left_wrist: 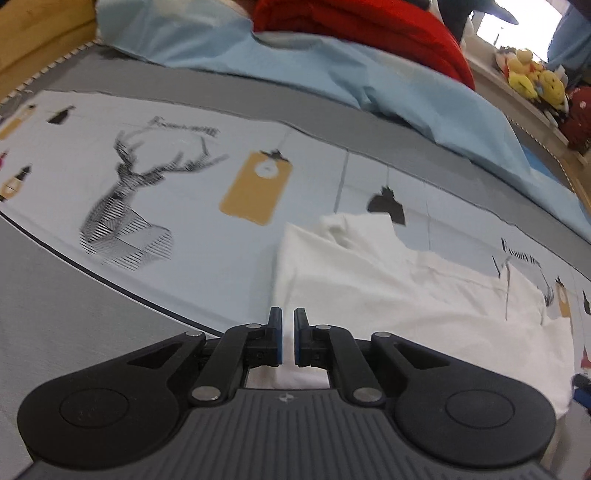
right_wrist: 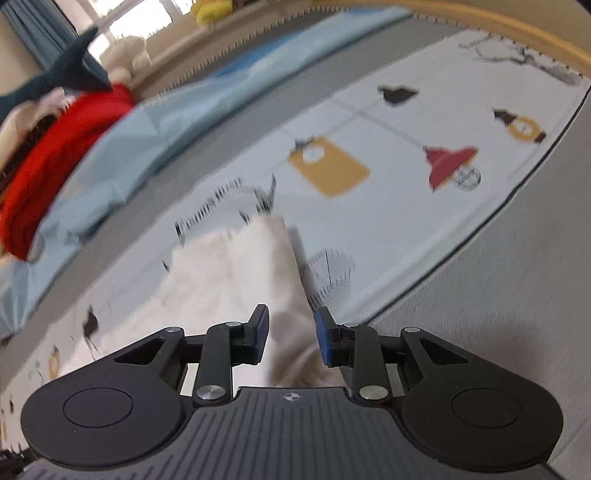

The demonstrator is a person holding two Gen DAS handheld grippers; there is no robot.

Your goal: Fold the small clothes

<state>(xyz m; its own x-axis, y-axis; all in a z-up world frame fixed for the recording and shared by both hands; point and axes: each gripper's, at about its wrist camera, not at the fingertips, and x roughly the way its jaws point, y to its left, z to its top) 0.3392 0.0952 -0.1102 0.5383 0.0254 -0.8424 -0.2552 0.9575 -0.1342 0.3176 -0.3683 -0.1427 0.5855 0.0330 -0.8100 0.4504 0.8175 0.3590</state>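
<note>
A white garment (left_wrist: 388, 295) lies spread on the printed bed sheet (left_wrist: 184, 221), with a folded part at its far end. My left gripper (left_wrist: 288, 325) hovers over the garment's left edge, its jaws nearly closed with a narrow gap and nothing between them. In the right wrist view the same white garment (right_wrist: 229, 280) lies below, with a raised fold running toward the camera. My right gripper (right_wrist: 290, 325) is open, its blue pads (right_wrist: 325, 341) on either side of that fold, not clamped on it.
A light blue cloth (left_wrist: 332, 74) and a red garment (left_wrist: 369, 26) lie bunched at the far side of the bed. Plush toys (left_wrist: 532, 77) sit on a shelf at the back right. A wooden bed frame (right_wrist: 480, 22) borders the sheet.
</note>
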